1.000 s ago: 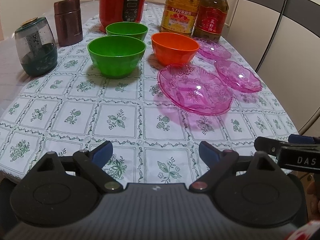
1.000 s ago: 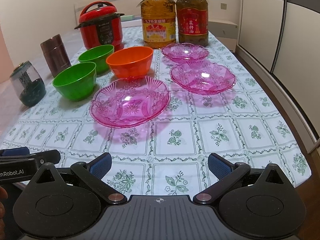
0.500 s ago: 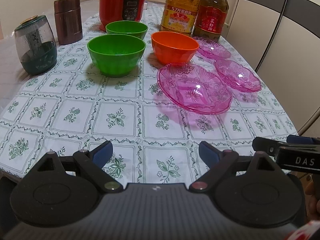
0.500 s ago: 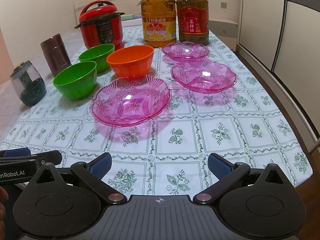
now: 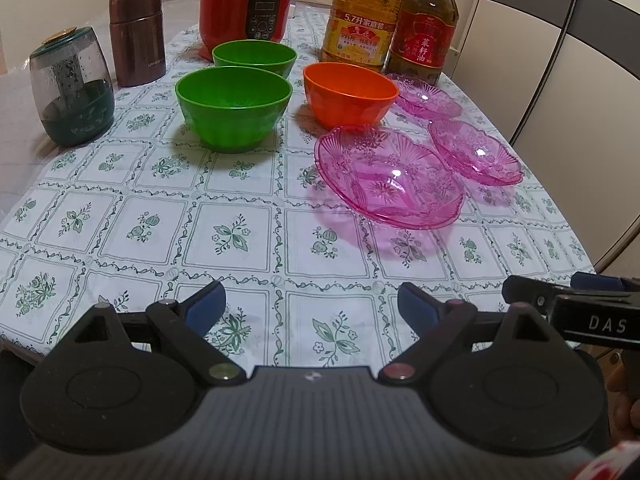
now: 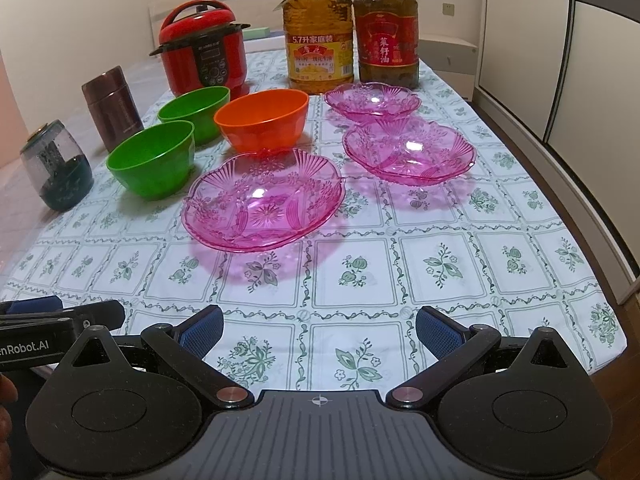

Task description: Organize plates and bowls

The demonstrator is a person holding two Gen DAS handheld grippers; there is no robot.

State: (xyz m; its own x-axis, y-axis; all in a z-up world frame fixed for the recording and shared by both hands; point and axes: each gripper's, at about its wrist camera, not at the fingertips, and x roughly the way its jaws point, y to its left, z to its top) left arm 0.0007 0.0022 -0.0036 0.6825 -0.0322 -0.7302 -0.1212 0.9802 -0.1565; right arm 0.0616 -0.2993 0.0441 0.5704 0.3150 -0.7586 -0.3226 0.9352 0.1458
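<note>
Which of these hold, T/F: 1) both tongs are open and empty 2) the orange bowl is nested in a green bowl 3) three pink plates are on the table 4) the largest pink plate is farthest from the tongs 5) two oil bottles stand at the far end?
1. True. The left tongs and right tongs are spread, nothing between them.
2. False. The orange bowl sits alone on the tablecloth, beside the near green bowl and far green bowl.
3. True. Large pink plate, middle pink plate, small pink plate.
4. False. It is the nearest; the small one is farthest.
5. True. Yellow oil bottle and dark oil bottle.
</note>
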